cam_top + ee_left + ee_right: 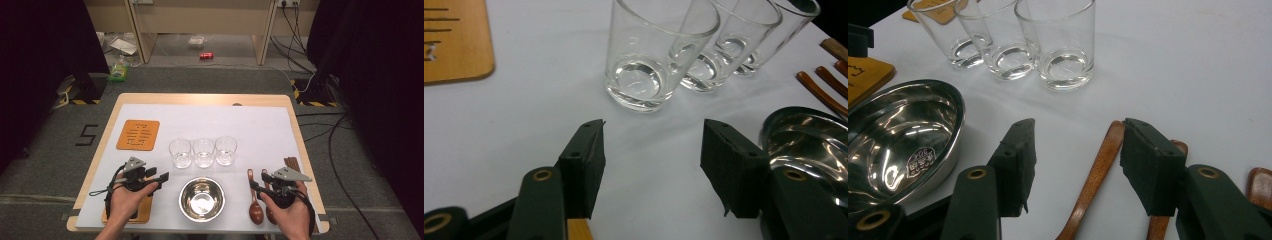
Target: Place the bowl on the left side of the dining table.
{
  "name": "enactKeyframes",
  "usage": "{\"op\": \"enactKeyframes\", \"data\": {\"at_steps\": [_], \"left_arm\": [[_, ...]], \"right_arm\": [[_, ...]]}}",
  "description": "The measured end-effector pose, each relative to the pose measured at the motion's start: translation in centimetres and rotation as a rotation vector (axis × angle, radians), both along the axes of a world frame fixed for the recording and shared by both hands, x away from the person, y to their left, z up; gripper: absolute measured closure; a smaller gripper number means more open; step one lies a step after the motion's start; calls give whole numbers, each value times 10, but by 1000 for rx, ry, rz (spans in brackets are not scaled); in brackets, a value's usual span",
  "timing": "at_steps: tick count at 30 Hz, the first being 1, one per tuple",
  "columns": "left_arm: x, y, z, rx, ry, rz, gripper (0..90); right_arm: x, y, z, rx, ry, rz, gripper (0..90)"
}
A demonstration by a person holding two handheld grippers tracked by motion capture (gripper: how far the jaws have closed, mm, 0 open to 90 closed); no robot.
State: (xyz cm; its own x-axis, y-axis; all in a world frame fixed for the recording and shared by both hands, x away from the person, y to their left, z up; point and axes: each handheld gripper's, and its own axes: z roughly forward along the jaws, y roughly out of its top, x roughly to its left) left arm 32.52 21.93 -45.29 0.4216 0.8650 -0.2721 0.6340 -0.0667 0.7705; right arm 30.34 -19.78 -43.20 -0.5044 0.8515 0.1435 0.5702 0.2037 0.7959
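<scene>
Left tongs (651,167) gape wide, empty, aimed at nearest of 3 glasses (656,55) mid-desk. Right tongs (1075,165) wide too, straddling wooden spoon (1095,172) near desk's right edge, likely pre-grab.

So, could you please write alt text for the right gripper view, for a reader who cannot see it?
The open right gripper hovers over a wooden spoon on a white table, its jaws apart and holding nothing. A steel bowl sits to the left, and three empty glasses stand in a row behind.
</scene>
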Motion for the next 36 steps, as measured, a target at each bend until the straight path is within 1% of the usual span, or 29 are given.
{"op": "enactKeyframes", "data": {"at_steps": [3, 9, 13, 20, 26, 31, 36], "left_arm": [[-2, -5, 1, -7, -3, -13, 424], [-4, -14, 2, 0, 9, -51, 432], [-5, -20, 3, -3, 1, -67, 432], [-7, -29, -2, 3, 12, -95, 438], [-8, -36, -1, 8, 10, -121, 444], [-9, -43, -4, 9, 19, -137, 448], [-8, -47, -5, 20, 25, -147, 449]], "right_arm": [[0, -1, 0, 0, 0, -6, 482], [0, -5, 1, 7, -1, -14, 482], [1, -6, 1, 10, 2, -21, 481], [2, -5, -3, 5, 12, -17, 482], [1, -3, -3, 1, 13, -12, 482], [1, -4, -4, 0, 11, -13, 481], [1, -4, -3, 5, 10, -16, 481]]}}
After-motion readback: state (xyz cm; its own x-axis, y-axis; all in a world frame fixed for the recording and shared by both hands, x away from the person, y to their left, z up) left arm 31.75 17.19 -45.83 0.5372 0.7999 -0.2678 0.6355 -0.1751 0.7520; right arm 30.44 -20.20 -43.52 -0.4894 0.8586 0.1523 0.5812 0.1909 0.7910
